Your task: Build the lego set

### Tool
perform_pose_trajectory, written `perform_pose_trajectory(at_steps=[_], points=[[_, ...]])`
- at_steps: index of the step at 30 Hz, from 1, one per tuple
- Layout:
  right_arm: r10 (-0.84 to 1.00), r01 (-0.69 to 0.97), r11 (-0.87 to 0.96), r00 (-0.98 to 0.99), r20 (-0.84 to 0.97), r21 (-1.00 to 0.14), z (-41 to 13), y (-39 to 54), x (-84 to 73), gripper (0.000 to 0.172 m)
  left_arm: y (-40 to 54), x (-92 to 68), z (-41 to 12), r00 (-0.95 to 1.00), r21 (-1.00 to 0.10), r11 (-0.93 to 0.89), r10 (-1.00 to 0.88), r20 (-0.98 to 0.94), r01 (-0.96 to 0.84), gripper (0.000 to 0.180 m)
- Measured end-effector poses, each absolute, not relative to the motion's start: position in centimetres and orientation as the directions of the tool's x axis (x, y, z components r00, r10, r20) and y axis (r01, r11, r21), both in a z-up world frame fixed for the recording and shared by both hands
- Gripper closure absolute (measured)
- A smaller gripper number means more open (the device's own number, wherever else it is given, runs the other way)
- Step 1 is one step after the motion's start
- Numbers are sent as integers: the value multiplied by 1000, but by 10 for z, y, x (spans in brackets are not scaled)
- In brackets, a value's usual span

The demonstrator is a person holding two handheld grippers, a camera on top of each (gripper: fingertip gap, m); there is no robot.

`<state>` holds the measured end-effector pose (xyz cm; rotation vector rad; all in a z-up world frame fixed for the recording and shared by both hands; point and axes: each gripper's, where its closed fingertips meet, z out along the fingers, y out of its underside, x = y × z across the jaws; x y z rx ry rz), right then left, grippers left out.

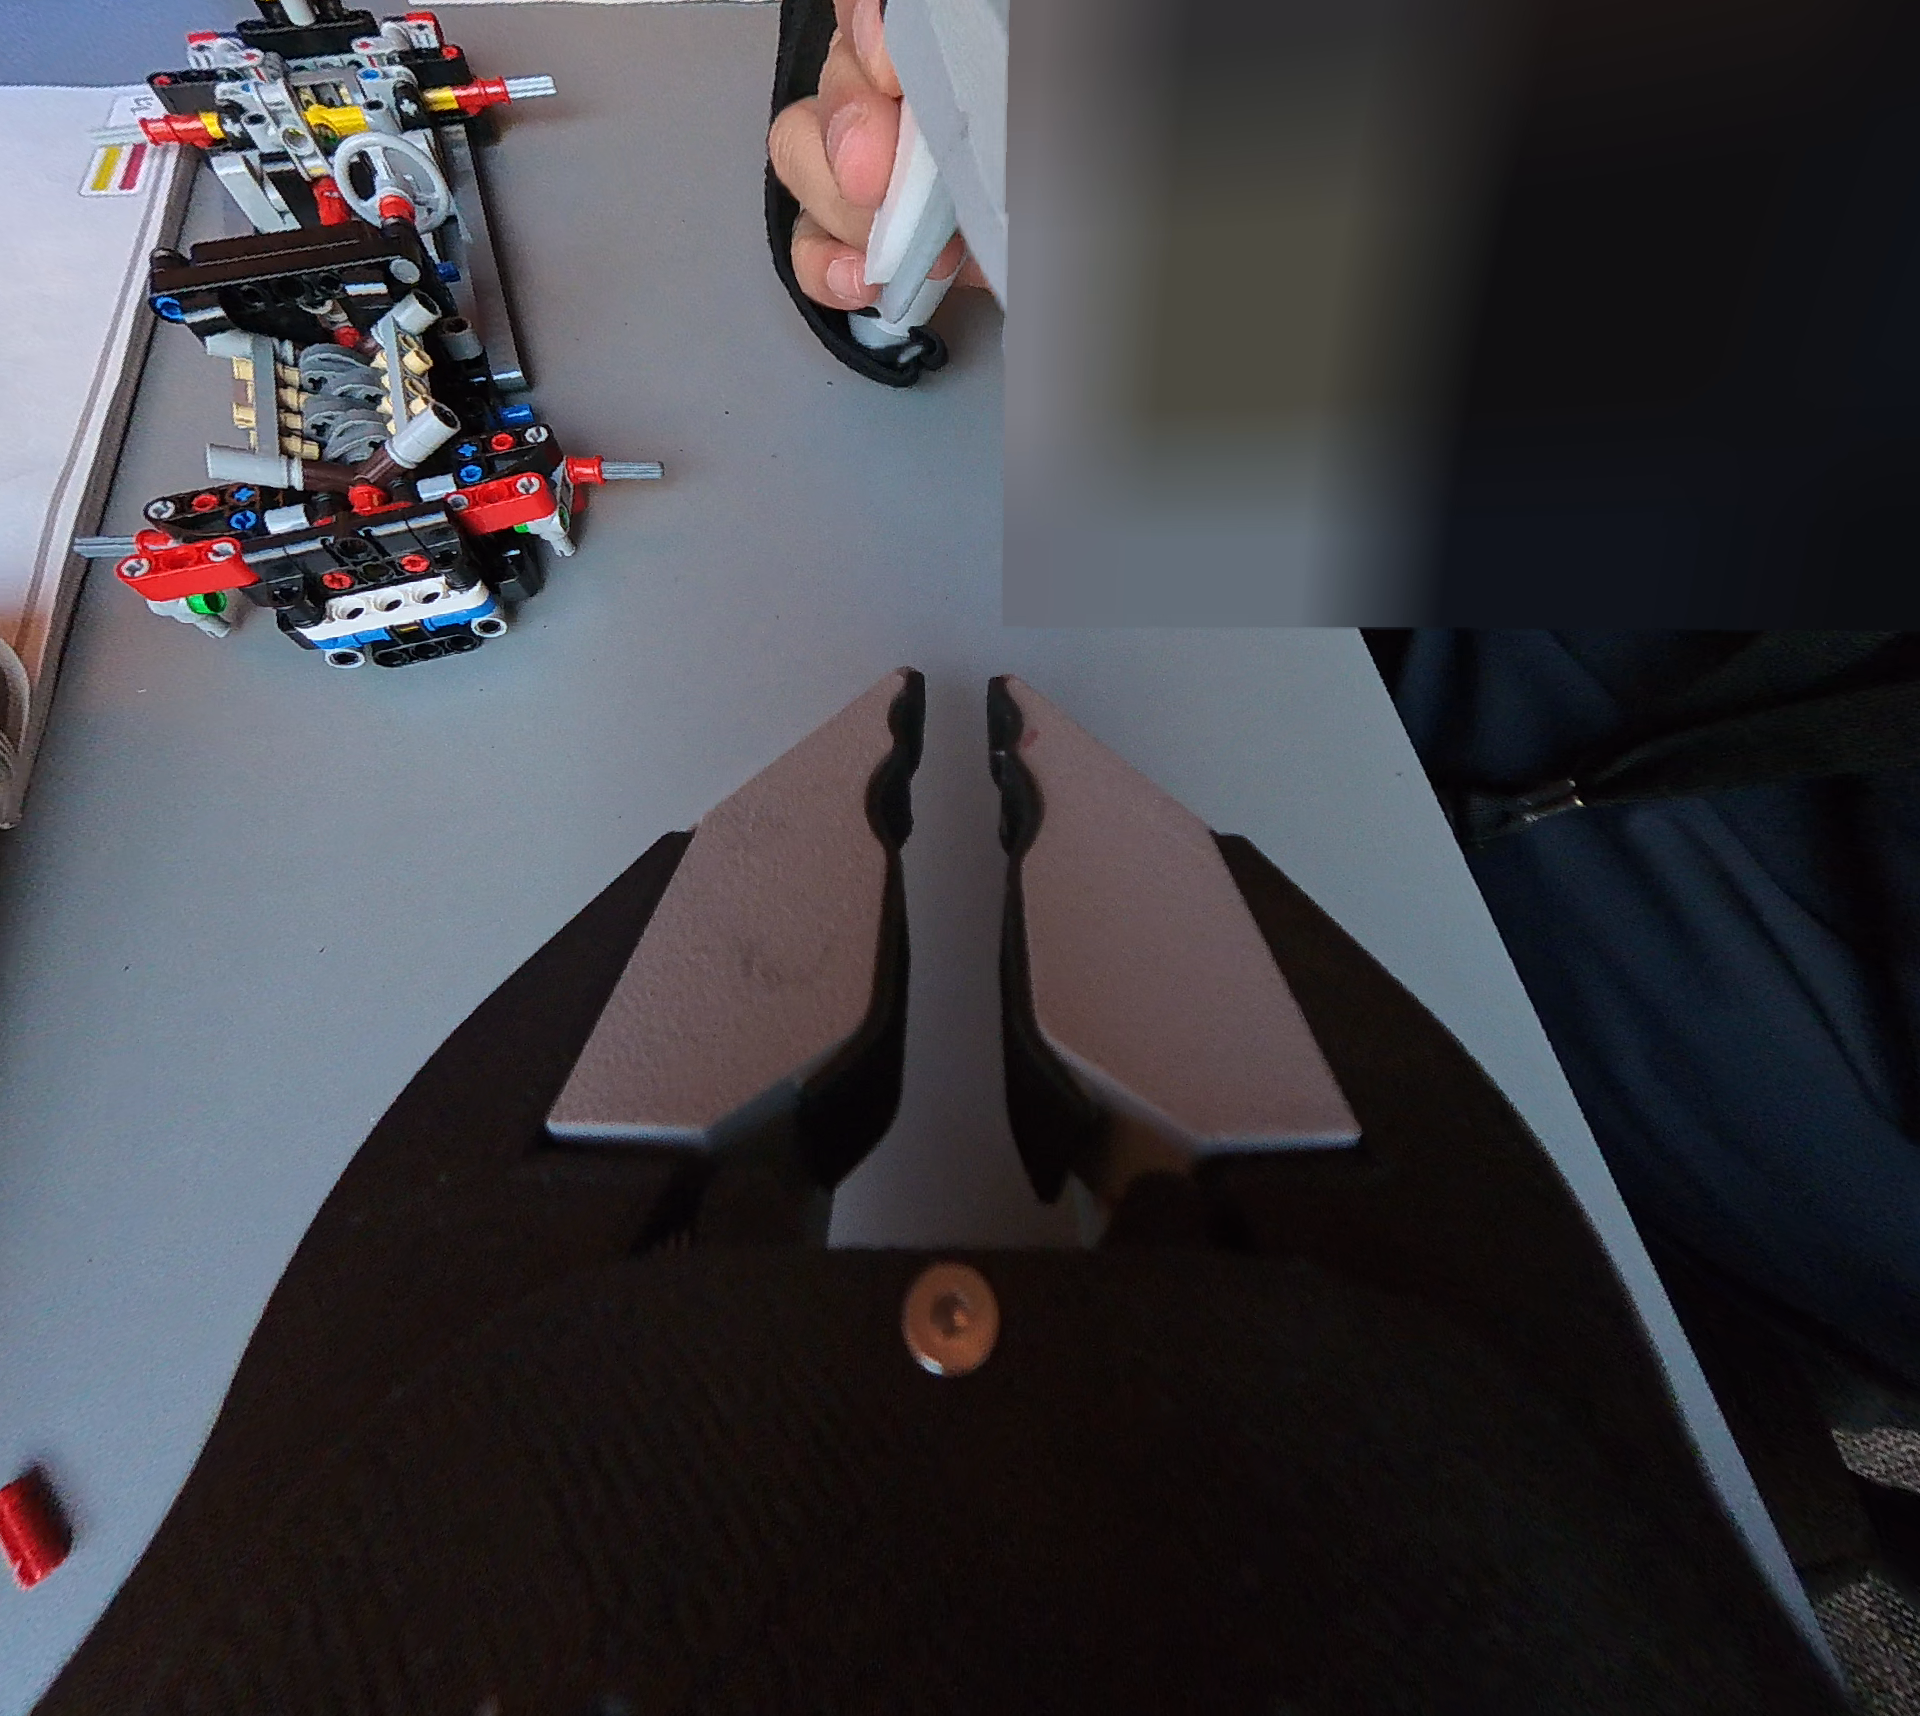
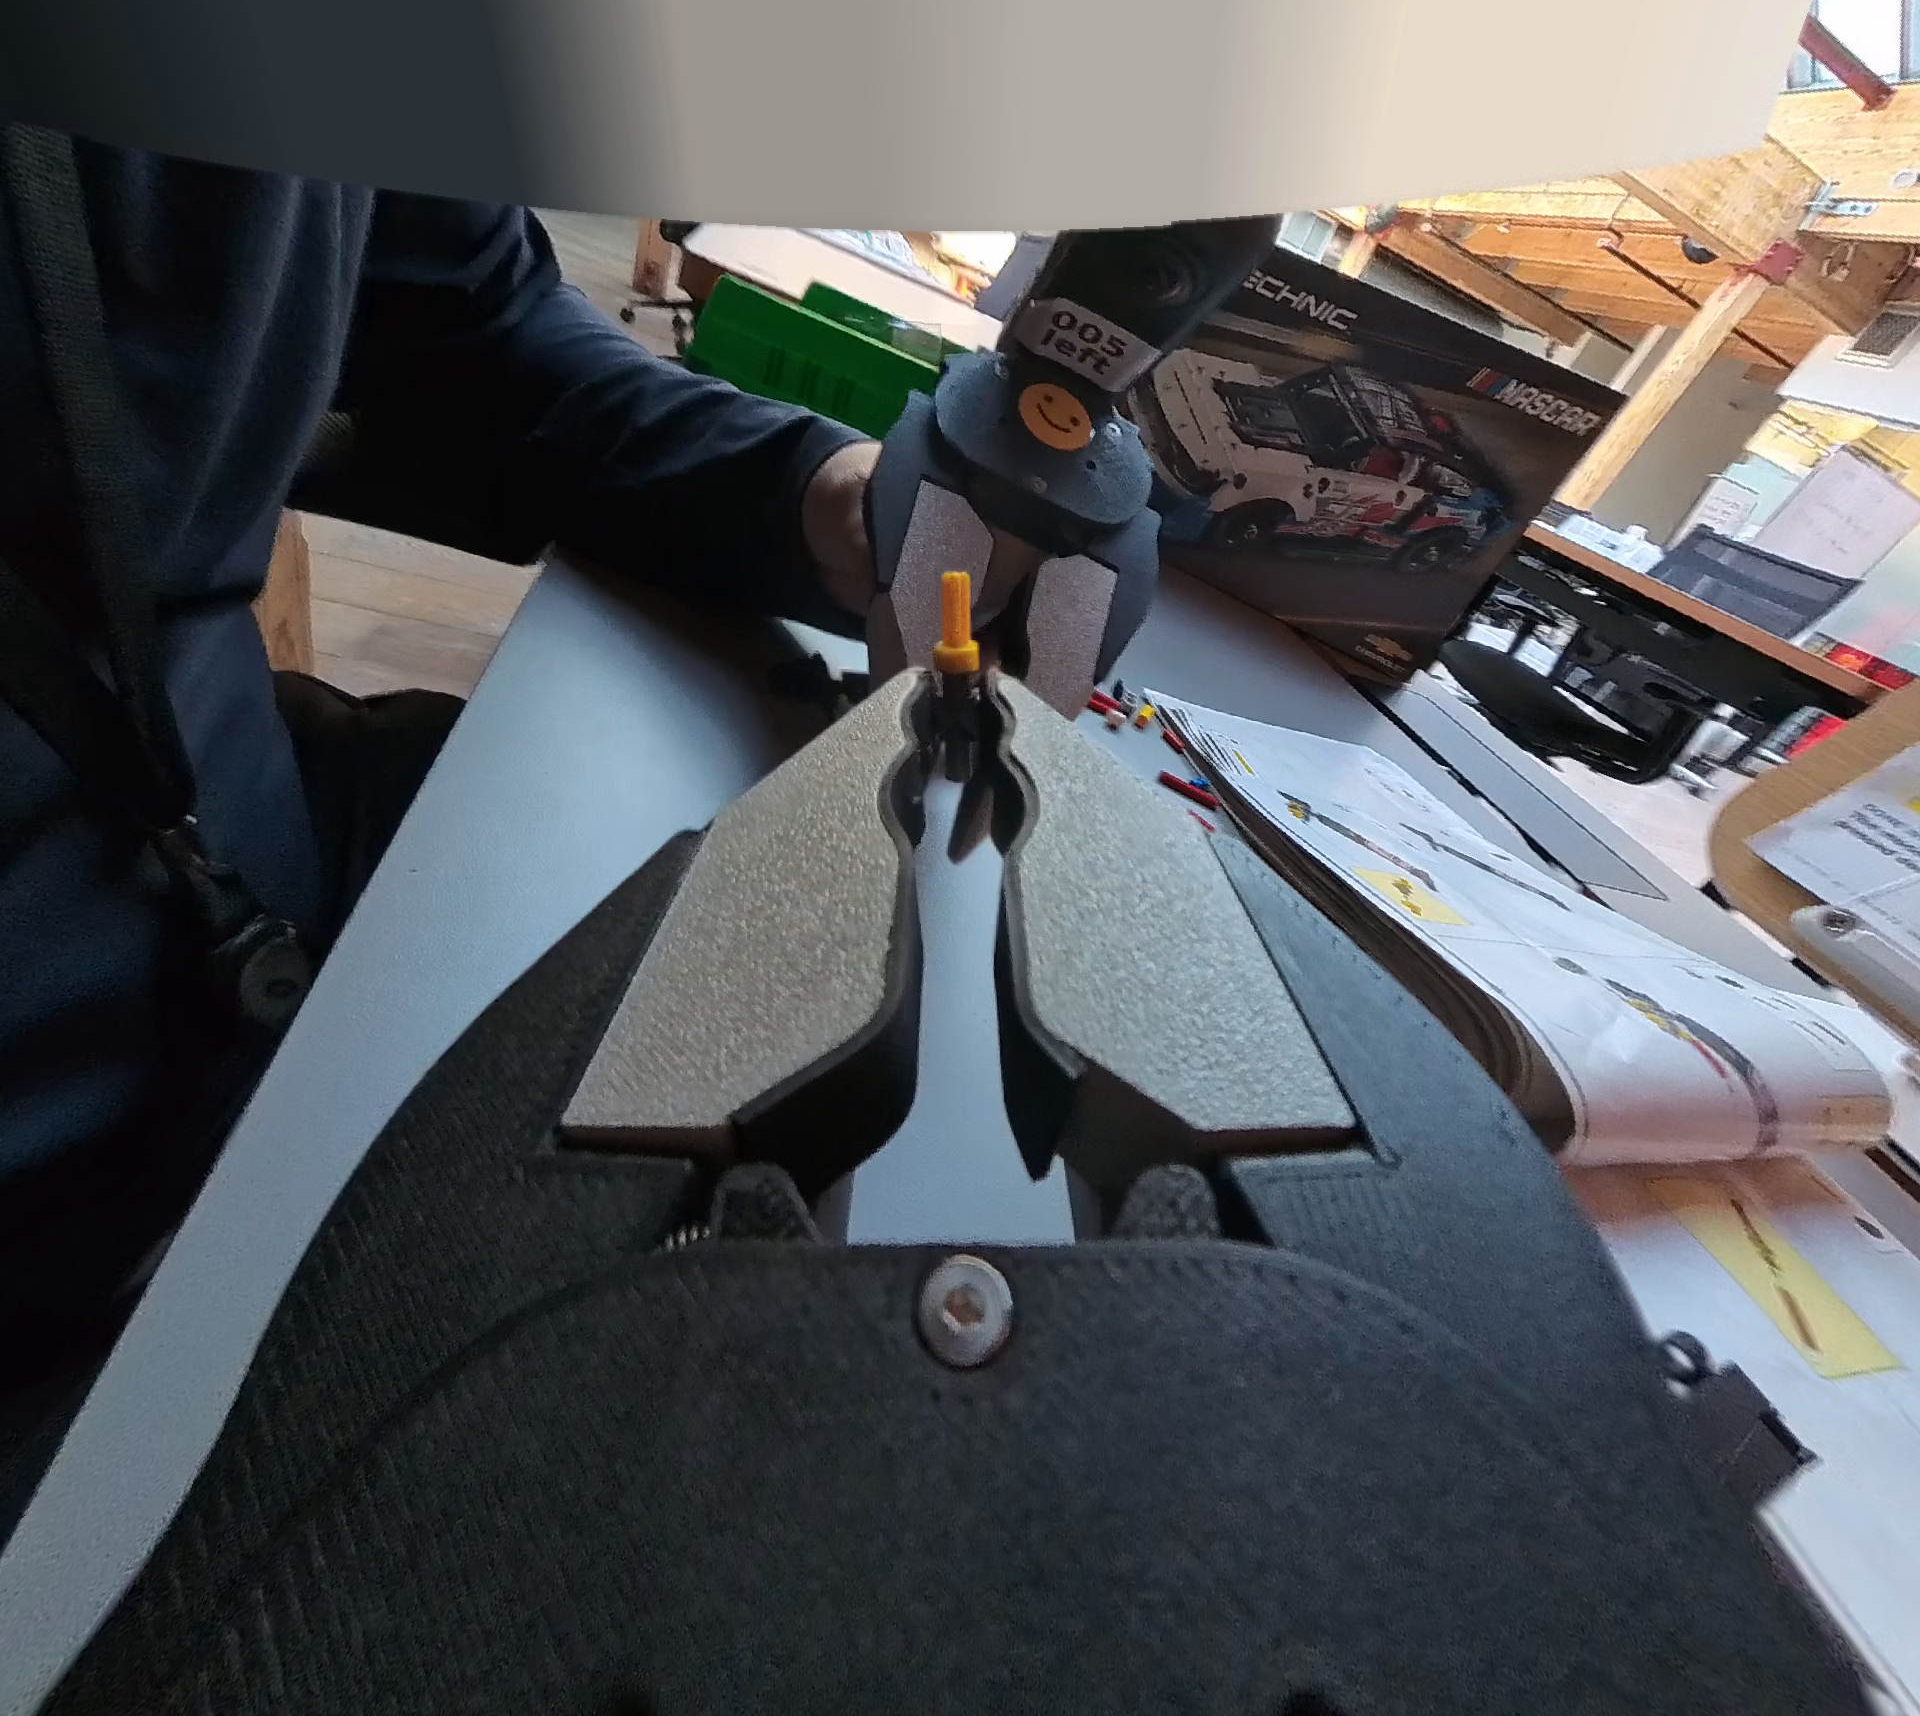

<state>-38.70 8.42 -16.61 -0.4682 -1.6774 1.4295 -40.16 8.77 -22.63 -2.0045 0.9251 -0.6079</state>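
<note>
Between the right gripper's closed jaws: small dark piece with orange pin upright, pads pressing. Keep pin upright, grip steady. Left gripper: jaws slightly apart, empty, above grey bench; brick-built chassis well apart.

Grey table — brick chassis, manual, boxes.

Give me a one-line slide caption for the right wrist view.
Right gripper jaws pinch a dark piece bearing an orange axle pin, facing the left gripper above the grey table.
</note>
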Motion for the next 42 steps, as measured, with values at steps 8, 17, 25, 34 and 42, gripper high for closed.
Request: perform_pose_trajectory(at_steps=[8,17,25,34,42], points=[[596,-108,743,-342,727,-660,-204,98,-409,167,90,-404,-224,627,-844,-403,-772,106,-354,167],[132,-4,991,-189,973,-135,-222,98,-418,167,88,-395,-225,617,-822,-489,-753,230,-291,162],[27,42,999,-149,989,-21,-221,100,-421,165,95,-402,-229,681,-806,-531,-693,236,-262,176],[258,36,966,-89,962,-255,-202,110,-420,165,97,-403,-214,670,-878,-347,-741,42,-329,178],[558,-109,826,10,830,-554,-161,114,-405,165,89,-392,-170,621,-914,95,-705,-342,-395,178]])
